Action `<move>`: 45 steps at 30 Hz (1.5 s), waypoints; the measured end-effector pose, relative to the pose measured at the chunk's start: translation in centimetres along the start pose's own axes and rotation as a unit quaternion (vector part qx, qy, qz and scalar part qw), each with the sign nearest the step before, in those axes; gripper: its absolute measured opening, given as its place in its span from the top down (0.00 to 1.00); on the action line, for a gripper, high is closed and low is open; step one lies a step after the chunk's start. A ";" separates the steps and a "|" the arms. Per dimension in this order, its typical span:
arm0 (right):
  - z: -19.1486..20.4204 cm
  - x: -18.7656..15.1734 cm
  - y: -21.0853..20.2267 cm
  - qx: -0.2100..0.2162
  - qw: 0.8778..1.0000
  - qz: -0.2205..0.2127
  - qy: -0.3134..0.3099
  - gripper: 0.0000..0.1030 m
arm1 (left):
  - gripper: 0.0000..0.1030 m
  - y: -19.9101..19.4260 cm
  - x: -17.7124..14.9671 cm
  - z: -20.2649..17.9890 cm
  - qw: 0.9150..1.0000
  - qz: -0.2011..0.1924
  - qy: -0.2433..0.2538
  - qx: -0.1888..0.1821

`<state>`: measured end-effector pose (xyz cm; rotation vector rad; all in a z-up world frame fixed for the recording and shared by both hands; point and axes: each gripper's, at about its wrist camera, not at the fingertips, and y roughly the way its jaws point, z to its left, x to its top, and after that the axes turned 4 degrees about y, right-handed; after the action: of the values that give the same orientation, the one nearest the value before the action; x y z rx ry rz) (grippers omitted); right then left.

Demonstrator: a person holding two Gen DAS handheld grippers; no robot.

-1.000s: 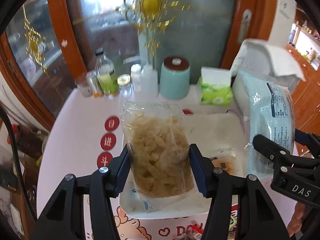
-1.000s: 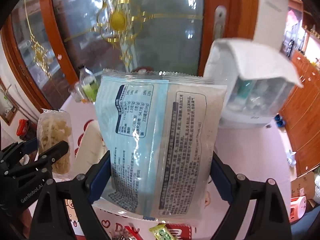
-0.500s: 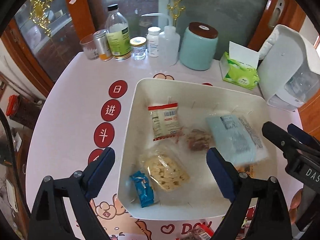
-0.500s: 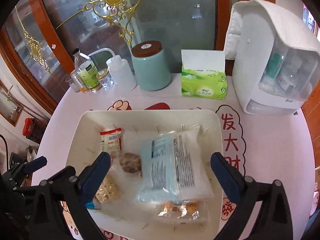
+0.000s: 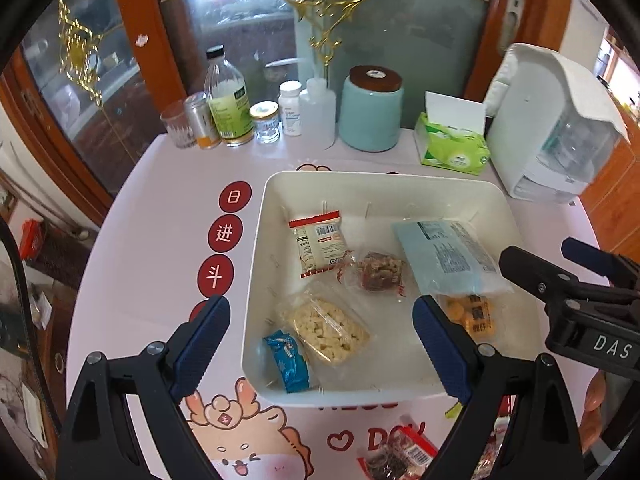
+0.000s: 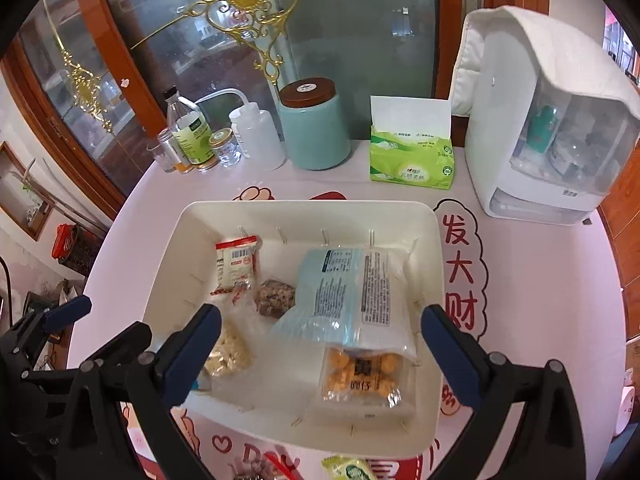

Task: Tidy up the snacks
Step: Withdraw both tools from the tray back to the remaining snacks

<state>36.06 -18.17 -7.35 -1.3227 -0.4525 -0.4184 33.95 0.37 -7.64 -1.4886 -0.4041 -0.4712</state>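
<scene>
A white bin (image 5: 256,248) (image 6: 436,248) on the table holds several snack packs: a clear bag of pale puffs (image 5: 326,330) (image 6: 228,354), a light blue bag (image 5: 448,256) (image 6: 350,296), a red-edged pack (image 5: 318,242) (image 6: 236,260), a brown snack (image 5: 378,272) (image 6: 276,296), an orange snack pack (image 5: 472,316) (image 6: 360,372) and a blue pack (image 5: 288,364). My left gripper (image 5: 322,350) is open and empty above the bin's near left part. My right gripper (image 6: 320,356) is open and empty above the bin's near edge.
More snack packs lie on the table in front of the bin (image 5: 396,456) (image 6: 348,468). At the back stand bottles and jars (image 5: 228,108), a teal canister (image 5: 374,110) (image 6: 314,128), a green tissue pack (image 5: 452,148) (image 6: 412,160) and a white appliance (image 5: 552,128) (image 6: 548,128).
Both grippers opened and let go: the puff bag and the light blue bag now lie in the bin. Both grippers have pulled back and up.
</scene>
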 end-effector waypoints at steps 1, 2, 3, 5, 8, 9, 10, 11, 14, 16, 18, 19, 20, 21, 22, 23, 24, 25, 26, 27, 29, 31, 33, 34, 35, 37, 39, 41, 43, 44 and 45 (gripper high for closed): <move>0.1 -0.2 -0.4 -0.001 1.000 -0.001 -0.001 0.02 | 0.11 -0.4 -0.2 0.0 1.000 -0.002 0.003 0.000; 0.2 -0.4 -0.9 -0.002 1.000 -0.001 -0.002 0.02 | 0.10 -0.9 -0.3 -0.1 1.000 -0.004 0.004 0.000; 0.3 -0.6 -1.4 -0.002 1.000 -0.002 -0.003 0.02 | 0.11 -1.5 -0.5 -0.1 1.000 -0.007 0.006 -0.001; 0.6 -1.1 -2.4 -0.002 1.000 -0.005 -0.005 0.02 | 0.11 -2.5 -0.9 -0.1 1.000 -0.011 0.009 -0.003; 1.1 -1.8 -4.2 -0.008 1.000 -0.009 -0.013 0.02 | 0.10 -4.1 -1.6 -0.1 1.000 -0.021 0.015 -0.002; 1.2 -2.0 -4.7 -0.008 1.000 -0.010 -0.013 0.02 | 0.10 -4.7 -1.8 -0.1 1.000 -0.024 0.018 -0.002; 1.4 -2.3 -5.2 -0.009 1.000 -0.012 -0.014 0.02 | 0.10 -5.3 -2.0 0.0 0.999 -0.027 0.020 -0.003; 1.5 -2.6 -5.8 -0.010 1.000 -0.013 -0.015 0.02 | 0.10 -5.8 -2.3 0.0 0.999 -0.030 0.021 -0.006; 2.1 -3.6 -7.8 -0.014 0.999 -0.022 -0.018 0.02 | 0.10 -7.7 -3.3 0.4 0.999 -0.040 0.027 -0.017; 2.5 -4.2 -9.2 -0.018 0.999 -0.026 -0.019 0.02 | 0.10 -8.7 -4.0 0.6 0.998 -0.045 0.032 -0.023; 3.0 -4.9 -10.5 -0.021 0.999 -0.032 -0.020 0.02 | 0.10 -10.1 -4.8 0.8 0.997 -0.052 0.041 -0.030; 3.2 -5.2 -11.1 -0.023 0.999 -0.034 -0.021 0.02 | 0.10 -10.6 -5.1 0.9 0.997 -0.054 0.045 -0.033; 3.6 -5.8 -12.0 -0.024 0.999 -0.038 -0.022 0.02 | 0.10 -11.1 -5.5 1.0 0.997 -0.057 0.049 -0.035; 3.9 -6.3 -12.7 -0.026 0.999 -0.040 -0.023 0.02 | 0.10 -11.8 -5.9 1.2 0.996 -0.061 0.055 -0.038; 4.2 -6.8 -13.3 -0.028 0.998 -0.042 -0.023 0.02 | 0.10 -12.5 -6.5 1.3 0.995 -0.065 0.061 -0.041; 4.6 -7.4 -14.0 -0.030 0.998 -0.044 -0.024 0.02 | 0.10 -13.0 -7.0 1.4 0.995 -0.068 0.065 -0.043; 4.9 -8.1 -14.7 -0.031 0.998 -0.046 -0.024 0.02 | 0.10 -13.7 -7.8 1.6 0.994 -0.070 0.072 -0.049; 5.1 -8.7 -15.2 -0.031 0.998 -0.046 -0.024 0.02 | 0.10 -14.0 -8.4 1.7 0.993 -0.071 0.078 -0.054; 5.4 -9.6 -16.0 -0.030 0.998 -0.048 -0.022 0.02 | 0.10 -14.5 -9.3 1.9 0.992 -0.071 0.087 -0.060; 5.6 -10.2 -16.5 -0.030 0.998 -0.049 -0.022 0.02 | 0.10 -14.8 -10.1 2.0 0.991 -0.071 0.096 -0.064; 6.0 -11.9 -17.5 -0.032 0.998 -0.052 -0.022 0.02 | 0.10 -15.2 -11.6 2.1 0.989 -0.070 0.109 -0.070; 6.2 -14.0 -18.2 -0.034 0.998 -0.049 -0.016 0.02 | 0.10 -15.3 -13.5 2.3 0.987 -0.065 0.122 -0.080; 6.3 -15.8 -18.3 -0.036 0.999 -0.040 -0.009 0.02 | 0.10 -15.0 -15.4 2.5 0.985 -0.056 0.132 -0.093; 6.3 -16.7 -18.3 -0.037 0.999 -0.035 -0.005 0.02 | 0.10 -14.7 -16.7 2.6 0.984 -0.048 0.138 -0.103; 6.2 -17.8 -18.2 -0.040 0.999 -0.030 -0.001 0.02 | 0.10 -14.5 -17.4 2.6 0.983 -0.044 0.141 -0.107; 6.0 -20.0 -17.9 -0.050 0.998 -0.023 0.006 0.02 | 0.10 -13.8 -19.5 2.5 0.981 -0.033 0.154 -0.114; 5.6 -22.5 -17.4 -0.065 0.998 -0.015 0.016 0.02 | 0.10 -13.0 -22.1 2.1 0.977 -0.022 0.176 -0.123; 5.0 -25.2 -16.7 -0.076 0.997 -0.003 0.030 0.02 | 0.10 -12.2 -24.2 1.6 0.972 -0.014 0.195 -0.128; 4.4 -27.5 -15.8 -0.083 0.996 0.010 0.044 0.03 | 0.10 -11.1 -26.8 1.0 0.966 0.002 0.220 -0.138; 4.0 -28.9 -15.3 -0.085 0.995 0.019 0.053 0.03 | 0.10 -10.6 -28.2 0.8 0.961 0.011 0.234 -0.143; 3.5 -30.4 -14.7 -0.088 0.994 0.030 0.063 0.03 | 0.10 -10.1 -29.3 0.7 0.958 0.018 0.246 -0.148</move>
<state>2.36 -16.56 -10.97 -1.4673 -0.2746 -0.4979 3.81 2.29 -14.66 -1.5959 0.0926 -0.8778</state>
